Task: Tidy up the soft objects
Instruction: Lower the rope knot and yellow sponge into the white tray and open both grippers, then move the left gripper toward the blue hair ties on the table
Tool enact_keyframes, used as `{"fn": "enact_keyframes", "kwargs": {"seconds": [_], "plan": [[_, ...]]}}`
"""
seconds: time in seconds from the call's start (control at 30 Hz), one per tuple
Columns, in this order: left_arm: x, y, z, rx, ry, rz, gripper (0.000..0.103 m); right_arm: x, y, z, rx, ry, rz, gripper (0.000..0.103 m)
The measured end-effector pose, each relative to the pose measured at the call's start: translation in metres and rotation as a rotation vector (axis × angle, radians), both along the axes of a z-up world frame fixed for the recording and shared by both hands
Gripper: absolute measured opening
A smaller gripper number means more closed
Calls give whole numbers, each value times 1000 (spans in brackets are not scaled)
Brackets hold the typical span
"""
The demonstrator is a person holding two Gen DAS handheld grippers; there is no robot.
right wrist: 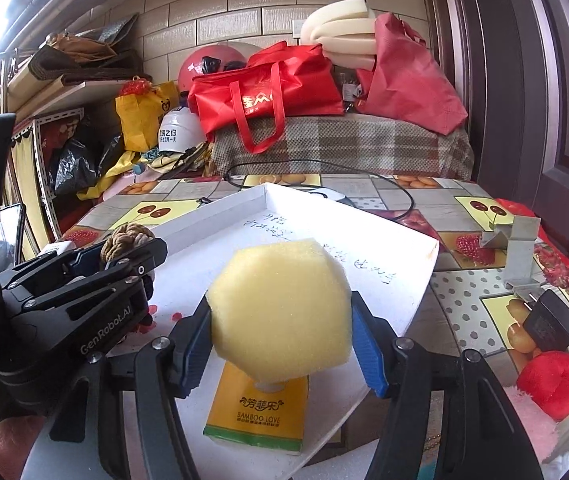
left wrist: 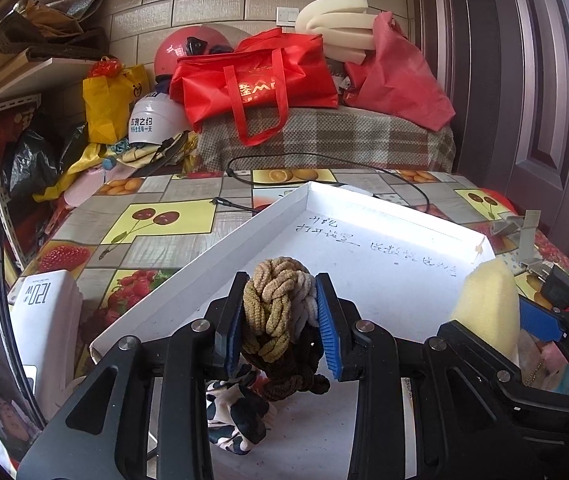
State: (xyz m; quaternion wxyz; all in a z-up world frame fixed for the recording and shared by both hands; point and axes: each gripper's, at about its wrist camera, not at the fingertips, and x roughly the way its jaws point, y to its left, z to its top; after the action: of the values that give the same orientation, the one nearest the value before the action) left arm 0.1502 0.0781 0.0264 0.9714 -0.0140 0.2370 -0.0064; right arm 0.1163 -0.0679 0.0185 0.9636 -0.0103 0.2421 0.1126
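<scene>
My left gripper [left wrist: 280,320] is shut on a bundle of braided hair ties [left wrist: 274,304] in tan, olive and brown, held above the white tray [left wrist: 204,264]. A patterned scrunchie [left wrist: 232,412] lies in the tray below it. My right gripper [right wrist: 280,320] is shut on a yellow sponge [right wrist: 280,308] above the tray [right wrist: 404,264]. A yellow tissue pack [right wrist: 260,412] lies in the tray under the sponge. The sponge [left wrist: 488,304] also shows at the right of the left wrist view, and the left gripper with the hair ties [right wrist: 124,240] at the left of the right wrist view.
A black charger [right wrist: 548,324], a red plush fruit [right wrist: 552,384] and a grey metal bracket [right wrist: 520,248] lie right of the tray. A white power bank [left wrist: 44,320] sits left. A black cable [left wrist: 324,168] runs behind. Red bags [left wrist: 256,76] and helmets are stacked at the back.
</scene>
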Motion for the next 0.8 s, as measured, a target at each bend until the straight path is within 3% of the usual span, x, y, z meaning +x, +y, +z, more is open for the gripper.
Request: {"fn": "enact_keyframes", "kwargs": {"seconds": [0.1, 0.13, 0.17, 0.23, 0.3, 0.37, 0.43, 0.8], "plan": [[0, 3, 0, -13, 2, 16, 35, 6, -1, -2, -2, 31, -19, 71], [-1, 4, 0, -16, -4, 28, 38, 7, -2, -3, 0, 36, -30, 78], [-2, 5, 1, -15, -13, 43, 45, 7, -4, -3, 5, 40, -44, 84], [-7, 7, 1, -10, -36, 80, 60, 7, -7, -3, 17, 39, -49, 86], [-8, 13, 1, -28, -45, 113, 88, 3, -7, -2, 18, 20, -52, 86], [-8, 21, 0, -64, -39, 127, 103, -1, -8, 0, 21, -1, -57, 92], [-8, 24, 0, -80, -40, 122, 103, -3, -10, 1, 29, -12, -74, 103], [-18, 19, 4, -53, -94, 132, 103, -19, -6, 9, 5, -105, -70, 103]]}}
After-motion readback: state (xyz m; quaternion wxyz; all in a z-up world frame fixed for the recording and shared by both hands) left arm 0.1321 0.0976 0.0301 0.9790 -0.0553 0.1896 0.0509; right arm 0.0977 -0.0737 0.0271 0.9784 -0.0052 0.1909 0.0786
